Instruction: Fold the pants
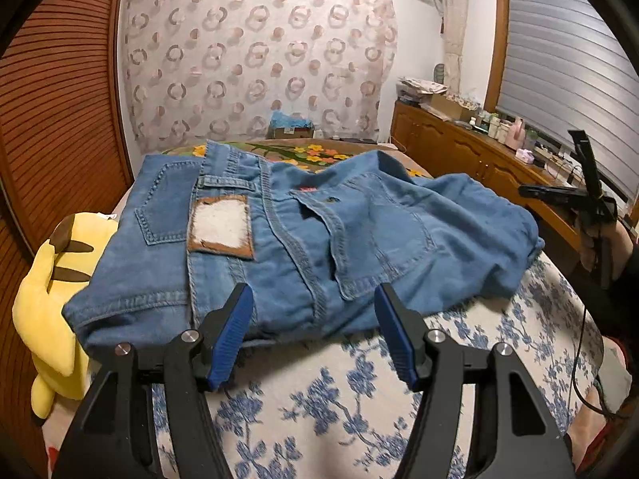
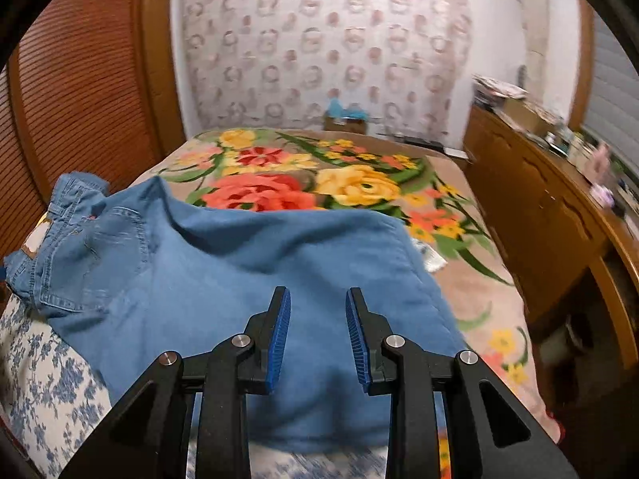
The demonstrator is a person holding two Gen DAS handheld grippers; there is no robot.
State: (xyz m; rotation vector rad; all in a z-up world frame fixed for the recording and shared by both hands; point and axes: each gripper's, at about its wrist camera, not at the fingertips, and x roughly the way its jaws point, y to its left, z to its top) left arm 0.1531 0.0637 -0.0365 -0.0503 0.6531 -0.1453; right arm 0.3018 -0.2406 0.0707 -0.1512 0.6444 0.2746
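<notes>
Your jeans (image 1: 303,239) are lying in a folded-up heap on the bed, mostly on the blue-and-white floral sheet (image 1: 339,407), with the far edge running onto the big flowered blanket (image 2: 359,183). From the left wrist view you get the waistband end: back pockets up, the brown-edged label patch (image 1: 220,226) near the left, seams running toward the camera. On the right side the denim bunches into a soft, rumpled fold.

Your left gripper (image 1: 313,335) has its jaws standing apart with nothing between the blue pads; the tips sit right at the near hem of the jeans, over the cloth but not pinching it as far as I can see.

Your right gripper (image 2: 317,335) also has its jaws parted, narrower than the left, hovering above the plain smooth stretch of denim. No fabric is caught between the pads. The right view is a bit blurry, so whether the tips brush the cloth I can't tell. You can also spot that gripper off at the right edge of the left view, clear of the jeans.

A yellow plush toy (image 1: 52,311) is wedged just beside the jeans on the left, against the wooden slatted panel (image 1: 56,92).
</notes>
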